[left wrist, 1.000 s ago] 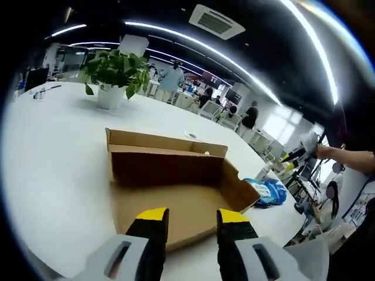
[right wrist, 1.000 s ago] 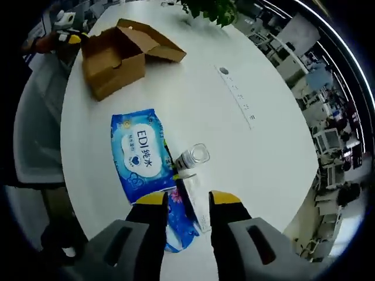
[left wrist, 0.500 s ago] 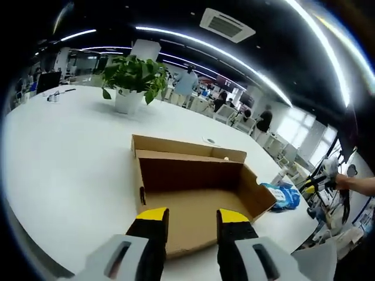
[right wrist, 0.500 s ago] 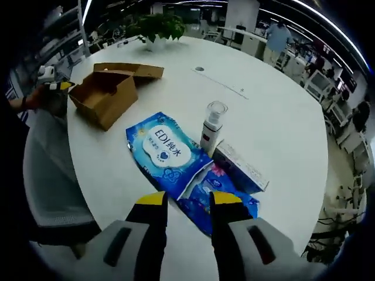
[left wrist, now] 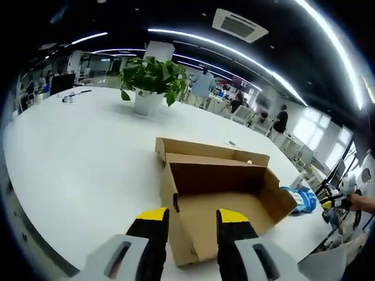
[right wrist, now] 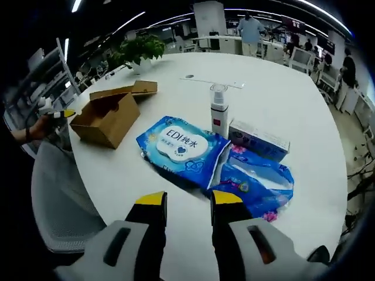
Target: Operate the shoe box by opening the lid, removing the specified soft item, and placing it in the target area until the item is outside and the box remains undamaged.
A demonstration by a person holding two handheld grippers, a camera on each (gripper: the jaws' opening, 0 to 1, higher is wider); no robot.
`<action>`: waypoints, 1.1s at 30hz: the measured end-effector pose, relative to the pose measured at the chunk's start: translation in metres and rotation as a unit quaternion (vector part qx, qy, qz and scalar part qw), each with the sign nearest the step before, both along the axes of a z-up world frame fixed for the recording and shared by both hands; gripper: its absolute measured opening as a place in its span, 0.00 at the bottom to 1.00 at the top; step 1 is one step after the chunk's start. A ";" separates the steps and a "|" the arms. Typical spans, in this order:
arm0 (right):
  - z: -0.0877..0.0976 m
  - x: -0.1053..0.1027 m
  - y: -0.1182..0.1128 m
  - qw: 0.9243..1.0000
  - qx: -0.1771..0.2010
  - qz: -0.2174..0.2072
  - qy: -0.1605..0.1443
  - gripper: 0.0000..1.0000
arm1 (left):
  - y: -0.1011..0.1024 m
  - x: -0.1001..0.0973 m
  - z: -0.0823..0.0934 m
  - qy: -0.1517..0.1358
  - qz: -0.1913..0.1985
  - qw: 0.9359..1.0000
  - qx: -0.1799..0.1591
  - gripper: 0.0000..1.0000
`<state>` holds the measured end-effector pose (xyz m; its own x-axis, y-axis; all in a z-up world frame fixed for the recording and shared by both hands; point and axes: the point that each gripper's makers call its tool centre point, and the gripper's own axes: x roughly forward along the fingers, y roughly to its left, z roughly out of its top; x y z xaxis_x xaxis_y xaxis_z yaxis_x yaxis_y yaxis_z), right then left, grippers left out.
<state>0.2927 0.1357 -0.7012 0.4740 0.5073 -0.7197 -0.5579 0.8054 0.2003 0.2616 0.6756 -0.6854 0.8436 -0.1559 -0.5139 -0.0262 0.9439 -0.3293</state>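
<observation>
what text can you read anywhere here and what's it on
"EDI纯水" in blue on the white oval of the blue wipes pack, right gripper view.
Print on the white carton, the spray bottle label and the second blue pack: too small or blurred to read.
The cardboard box: no print seen.

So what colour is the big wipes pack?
The wipes pack is blue with a white patch in the middle, clearest in the right gripper view.
</observation>
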 end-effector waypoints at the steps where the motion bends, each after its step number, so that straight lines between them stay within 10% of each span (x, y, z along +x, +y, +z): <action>1: -0.001 -0.002 0.001 1.000 0.002 -0.003 0.001 0.27 | 0.001 0.000 -0.002 0.002 0.002 1.000 0.000 0.32; 24: -0.006 -0.038 0.011 0.996 0.065 -0.055 0.002 0.27 | 0.000 0.028 -0.036 0.063 -0.034 0.996 0.058 0.18; 33: -0.006 -0.052 0.013 0.994 0.078 -0.074 0.002 0.26 | -0.010 0.040 -0.036 0.059 -0.104 0.987 0.108 0.17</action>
